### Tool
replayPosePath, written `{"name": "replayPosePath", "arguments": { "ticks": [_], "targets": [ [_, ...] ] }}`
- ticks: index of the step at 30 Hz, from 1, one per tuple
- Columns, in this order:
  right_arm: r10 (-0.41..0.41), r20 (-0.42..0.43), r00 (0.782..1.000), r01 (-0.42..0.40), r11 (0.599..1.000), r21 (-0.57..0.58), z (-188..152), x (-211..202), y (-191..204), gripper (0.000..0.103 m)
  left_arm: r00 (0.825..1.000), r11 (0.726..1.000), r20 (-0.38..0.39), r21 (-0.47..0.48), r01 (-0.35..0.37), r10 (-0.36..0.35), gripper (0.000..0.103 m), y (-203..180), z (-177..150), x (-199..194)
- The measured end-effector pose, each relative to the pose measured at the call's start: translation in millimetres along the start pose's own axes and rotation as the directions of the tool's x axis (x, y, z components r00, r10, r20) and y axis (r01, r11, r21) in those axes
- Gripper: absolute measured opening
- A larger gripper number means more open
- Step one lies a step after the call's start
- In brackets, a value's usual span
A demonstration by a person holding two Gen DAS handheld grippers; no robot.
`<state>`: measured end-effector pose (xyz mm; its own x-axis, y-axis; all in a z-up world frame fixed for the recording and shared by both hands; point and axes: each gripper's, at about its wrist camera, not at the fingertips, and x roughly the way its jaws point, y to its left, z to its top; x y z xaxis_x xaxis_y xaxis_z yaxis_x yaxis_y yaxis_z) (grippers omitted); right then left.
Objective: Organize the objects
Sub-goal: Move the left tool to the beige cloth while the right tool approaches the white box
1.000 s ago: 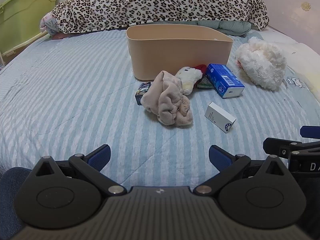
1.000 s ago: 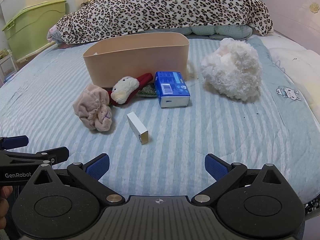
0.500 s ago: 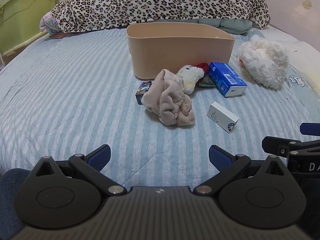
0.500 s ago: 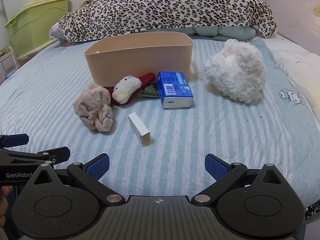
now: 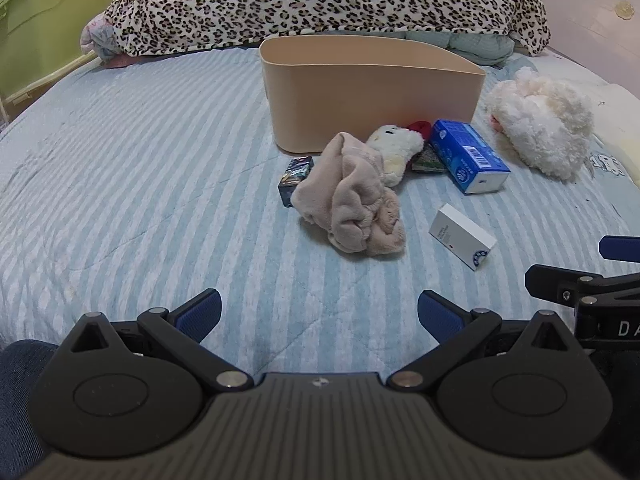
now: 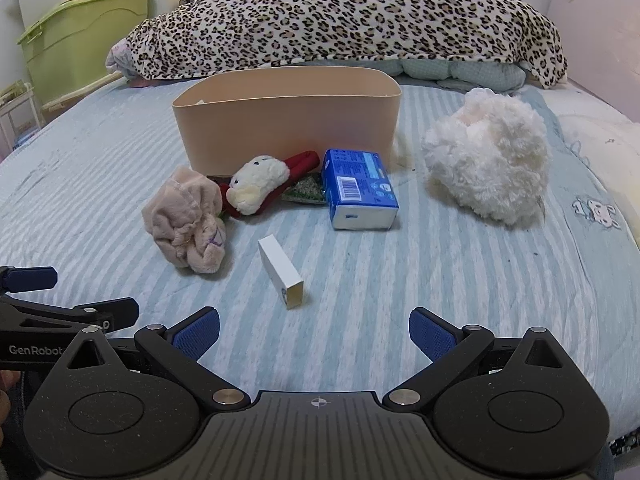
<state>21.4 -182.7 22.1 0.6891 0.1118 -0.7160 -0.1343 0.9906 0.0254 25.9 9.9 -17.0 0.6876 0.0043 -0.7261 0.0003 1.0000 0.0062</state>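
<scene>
A beige bin [image 5: 372, 92] [image 6: 288, 120] stands on the striped bed. In front of it lie a crumpled beige cloth [image 5: 352, 196] [image 6: 188, 220], a small white plush with red [image 5: 396, 148] [image 6: 260, 188], a blue tissue pack [image 5: 468, 156] [image 6: 360, 188], a white box [image 5: 462, 236] [image 6: 282, 270], a small dark box [image 5: 296, 174] and a fluffy white plush [image 5: 540, 136] [image 6: 488, 164]. My left gripper [image 5: 319, 314] is open and empty, short of the cloth. My right gripper [image 6: 314, 328] is open and empty, just short of the white box.
A leopard-print blanket [image 5: 320, 4] is heaped at the head of the bed. A green storage box [image 6: 84, 40] stands at the far left. A flat green packet [image 6: 306, 192] lies under the small plush. Each gripper shows at the other view's edge.
Both grippers have moved forward toward the objects, which now look closer. Both stay open and empty.
</scene>
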Motion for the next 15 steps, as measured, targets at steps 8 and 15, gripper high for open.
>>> {"name": "replayPosePath", "arguments": {
  "ticks": [8,15],
  "targets": [
    [0.016,0.008,1.000,-0.015,0.999,-0.035,11,19,2,0.097,1.000,1.000,-0.007,-0.022,-0.002,0.002,0.103,11,10,20],
    [0.045,-0.005,0.999,-0.045,0.998,-0.054,18,42,1,0.094,1.000,1.000,-0.023,-0.027,0.013,-0.014,0.103,15,19,44]
  ]
}}
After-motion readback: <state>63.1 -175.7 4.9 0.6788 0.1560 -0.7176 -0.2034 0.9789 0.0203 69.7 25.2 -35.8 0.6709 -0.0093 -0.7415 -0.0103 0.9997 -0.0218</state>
